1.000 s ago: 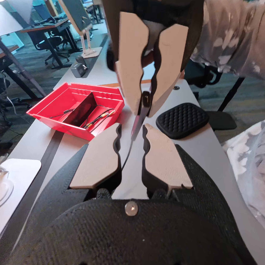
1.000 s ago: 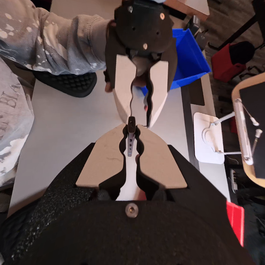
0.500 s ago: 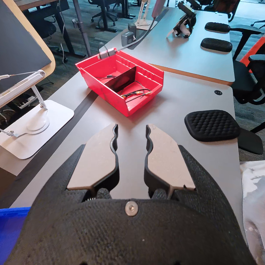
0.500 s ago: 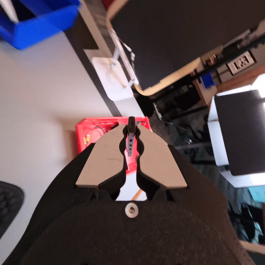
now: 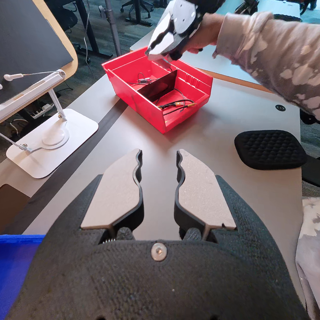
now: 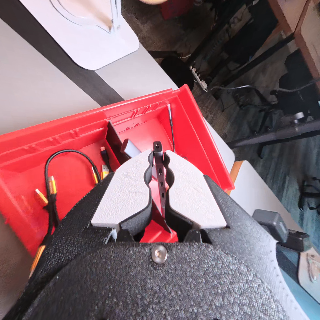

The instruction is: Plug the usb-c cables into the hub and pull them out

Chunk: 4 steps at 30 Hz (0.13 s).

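Right claw (image 6: 158, 152) is pinched on the hub (image 6: 159, 170), a slim dark-grey bar held edge-up between the tips, its row of ports facing the camera and one end port poking just past the fingertips. In the left wrist view the same claw hangs over the far compartment of the red bin (image 5: 150, 110), with the hub's tail end just visible below its tips. The bin sits on the grey tabletop (image 5: 216, 155), split by a black divider (image 5: 159, 88). The usb-c cables (image 6: 52, 185), black with orange-gold plugs, lie loose in the compartment on the left of the right wrist view; none is plugged into the hub. On the other side of the divider lie a thin cable with a silver plug (image 6: 170, 119) and a grey block-shaped item (image 6: 130, 148), identity unclear. Left claw (image 5: 159, 154) is spread wide and empty, hovering over bare tabletop near the person, well apart from the bin. A black padded armrest (image 5: 268, 149) sits to the right, a white stand base (image 5: 52, 143) to the left. Judgement: with cables out and the hub over the bin, this looks like the put-away step, or a pause between plug cycles; the frames cannot settle which. If put-away, the next move calls for lowering the hub into the far compartment clear of the divider edge, then releasing.
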### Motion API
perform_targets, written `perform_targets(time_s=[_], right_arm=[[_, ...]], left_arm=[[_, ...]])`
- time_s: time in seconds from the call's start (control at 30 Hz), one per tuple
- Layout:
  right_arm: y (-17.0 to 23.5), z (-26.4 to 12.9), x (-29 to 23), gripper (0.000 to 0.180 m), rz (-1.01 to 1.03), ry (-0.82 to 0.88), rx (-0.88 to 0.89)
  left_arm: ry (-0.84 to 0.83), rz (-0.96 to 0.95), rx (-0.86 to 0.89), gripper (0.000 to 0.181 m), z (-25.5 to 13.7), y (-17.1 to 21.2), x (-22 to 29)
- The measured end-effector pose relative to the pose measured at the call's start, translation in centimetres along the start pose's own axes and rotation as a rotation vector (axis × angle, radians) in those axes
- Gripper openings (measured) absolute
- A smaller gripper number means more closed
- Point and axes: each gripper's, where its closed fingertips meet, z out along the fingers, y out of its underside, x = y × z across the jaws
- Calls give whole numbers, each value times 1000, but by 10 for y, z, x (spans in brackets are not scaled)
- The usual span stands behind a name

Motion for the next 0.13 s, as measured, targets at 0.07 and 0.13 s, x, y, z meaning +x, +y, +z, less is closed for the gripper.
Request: perform_targets(time_s=[0.07,0.13], right_arm=[[6,21,0,11,11,2,-17],[16,39,1,11,-22,10,-65]], left_arm=[[-3,-1,-3,38,0,1,-2],[-12,4,-12,38,2,3,-3]])
